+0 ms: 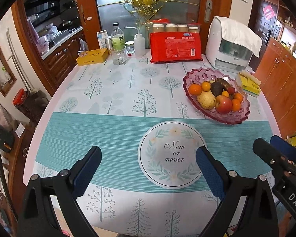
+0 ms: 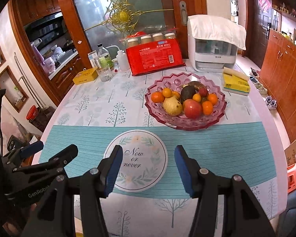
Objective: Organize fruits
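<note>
A pink glass fruit bowl (image 1: 195, 77) (image 2: 159, 84) stands on the right side of the table. It holds a yellow pear (image 1: 206, 99) (image 2: 172, 105), a red apple (image 1: 224, 104) (image 2: 192, 108), several oranges (image 1: 195, 89) (image 2: 157, 97), a dark avocado (image 1: 217, 88) (image 2: 187, 93) and small fruits. My left gripper (image 1: 148, 158) is open and empty above the near table. My right gripper (image 2: 148, 158) is open and empty, short of the bowl. The right gripper also shows at the right edge of the left wrist view (image 1: 270, 144), and the left gripper (image 2: 55, 148) at the left edge of the right wrist view.
A red package (image 1: 175, 47) (image 2: 154, 57), a white appliance (image 1: 230, 45) (image 2: 213, 45), a yellow tissue pack (image 1: 248, 84) (image 2: 235, 83), a yellow box (image 1: 92, 56) (image 2: 84, 76), bottles (image 1: 118, 37) (image 2: 104, 58) and a glass (image 1: 119, 56) (image 2: 104, 73) line the table's far side.
</note>
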`<state>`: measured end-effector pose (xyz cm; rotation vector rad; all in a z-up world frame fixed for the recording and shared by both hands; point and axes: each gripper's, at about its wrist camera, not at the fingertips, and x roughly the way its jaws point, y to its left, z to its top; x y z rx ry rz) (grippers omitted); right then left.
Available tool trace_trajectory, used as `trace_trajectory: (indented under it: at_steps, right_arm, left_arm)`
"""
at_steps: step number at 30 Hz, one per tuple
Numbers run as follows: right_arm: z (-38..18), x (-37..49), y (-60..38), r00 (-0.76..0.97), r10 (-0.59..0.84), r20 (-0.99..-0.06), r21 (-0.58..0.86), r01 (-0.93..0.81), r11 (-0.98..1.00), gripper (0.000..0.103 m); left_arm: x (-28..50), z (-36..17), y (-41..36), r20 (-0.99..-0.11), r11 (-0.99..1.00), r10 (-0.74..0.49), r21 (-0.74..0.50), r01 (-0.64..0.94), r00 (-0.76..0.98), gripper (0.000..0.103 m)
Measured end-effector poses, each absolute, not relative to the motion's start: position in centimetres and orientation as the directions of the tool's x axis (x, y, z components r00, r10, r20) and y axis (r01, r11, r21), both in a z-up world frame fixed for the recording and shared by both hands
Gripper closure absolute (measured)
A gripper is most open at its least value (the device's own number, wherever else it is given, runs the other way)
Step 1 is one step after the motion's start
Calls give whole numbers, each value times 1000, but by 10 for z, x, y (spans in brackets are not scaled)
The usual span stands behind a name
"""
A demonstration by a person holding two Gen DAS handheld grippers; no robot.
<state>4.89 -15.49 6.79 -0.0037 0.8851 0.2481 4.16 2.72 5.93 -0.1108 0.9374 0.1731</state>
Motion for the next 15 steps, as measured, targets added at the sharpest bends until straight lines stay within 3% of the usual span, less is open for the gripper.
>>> trace_trajectory:
  at_steps: [15]
  right_arm:
    - [65,46,-149,581,228,-782,109,-233,966,41]
  left_arm:
    - [41,62,24,-811,984,92,-15,-179,577,7]
